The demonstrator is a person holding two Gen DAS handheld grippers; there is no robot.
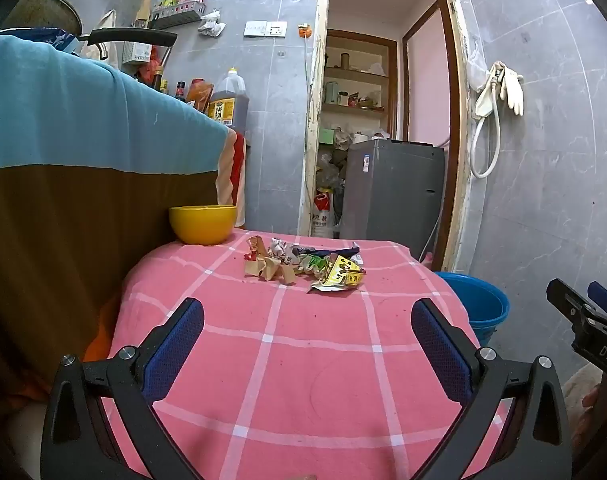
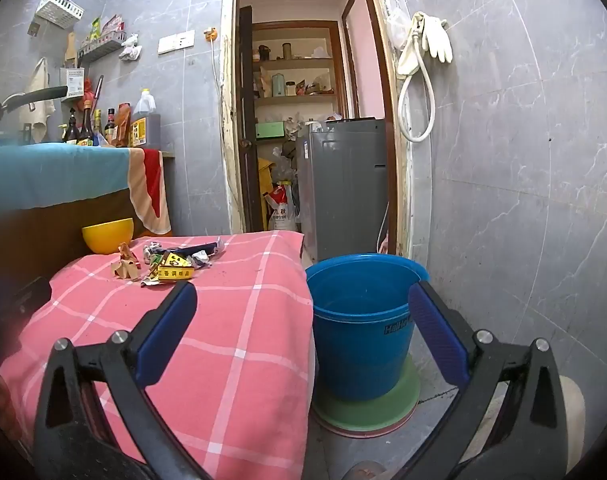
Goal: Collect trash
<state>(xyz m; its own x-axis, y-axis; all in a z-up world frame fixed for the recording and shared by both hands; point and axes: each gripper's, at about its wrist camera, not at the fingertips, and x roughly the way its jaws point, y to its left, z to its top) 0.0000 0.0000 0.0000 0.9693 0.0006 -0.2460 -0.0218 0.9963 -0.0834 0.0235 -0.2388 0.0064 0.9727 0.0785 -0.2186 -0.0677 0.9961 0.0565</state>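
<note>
Legible writing is limited. "DAS" is read on the black body of the right gripper [image 1: 583,316] where it enters the left wrist view at the right edge. On the blue bucket [image 2: 359,320], the letters "HaiHe" are partly read in the right wrist view; the remainder is hidden behind a blue finger pad. A yellow wrapper [image 2: 174,271] carries Chinese characters, as do the oil jug label and a white sack in the doorway; none could be reliably transcribed.

The trash pile [image 1: 303,266] lies on the pink checked cloth [image 1: 271,360], toward the far edge, near the yellow bowl [image 1: 202,224] but apart from it. The pile's long axis is seen running left to right across the cloth in both views.

The left gripper [image 1: 307,344] is held with jaws spread wide over bare cloth, nothing between them. The right gripper [image 2: 303,332] is likewise spread wide, framing the cloth edge and bucket, gripping nothing.

Only the right wrist view shows the bucket's interior and the green disc [image 2: 367,408] beneath it.
</note>
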